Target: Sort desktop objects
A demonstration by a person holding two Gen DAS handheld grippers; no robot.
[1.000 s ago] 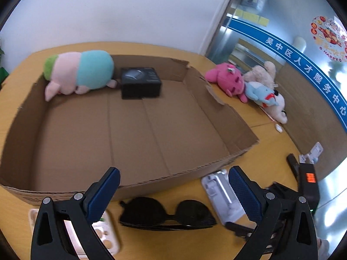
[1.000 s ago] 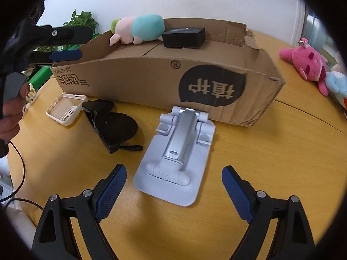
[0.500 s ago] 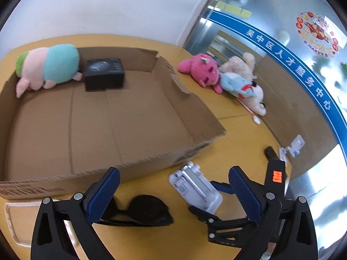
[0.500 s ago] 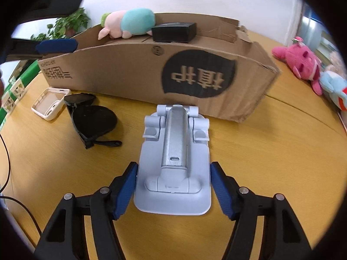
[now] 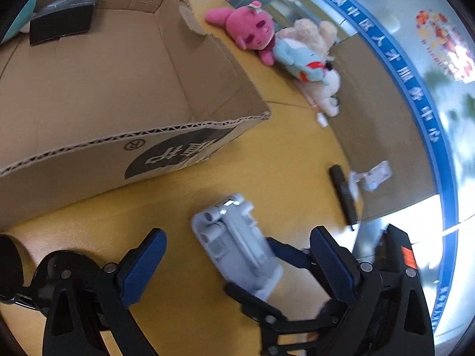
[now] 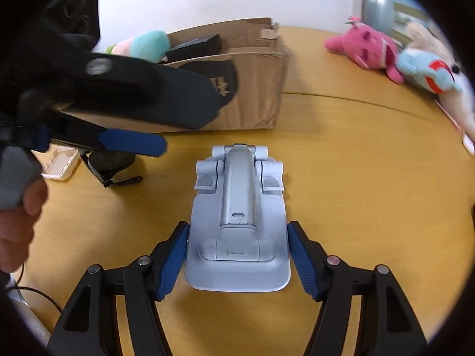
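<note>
A folded grey phone stand (image 6: pixel 239 219) lies flat on the wooden desk. My right gripper (image 6: pixel 237 255) is closed around its near end, both blue pads against its sides. The stand also shows in the left wrist view (image 5: pixel 237 243), with the right gripper (image 5: pixel 297 270) on it. My left gripper (image 5: pixel 237 255) is open and empty, hovering above the stand; it also shows in the right wrist view (image 6: pixel 130 142) at the left. The open cardboard box (image 5: pixel 133 136) holds a black box (image 5: pixel 63 14) and a pastel plush (image 6: pixel 142 46).
Black sunglasses (image 6: pixel 109 166) and a white phone case (image 6: pixel 61 166) lie left of the stand. Pink (image 5: pixel 249 29), blue (image 5: pixel 302 62) and cream plush toys lie at the far right. A black bar (image 5: pixel 344 192) and a small white stand (image 5: pixel 374 175) sit near the desk's right edge.
My right gripper has closed its pads onto the grey stand. My left gripper has swung right, from over the sunglasses to over the stand, staying open.
</note>
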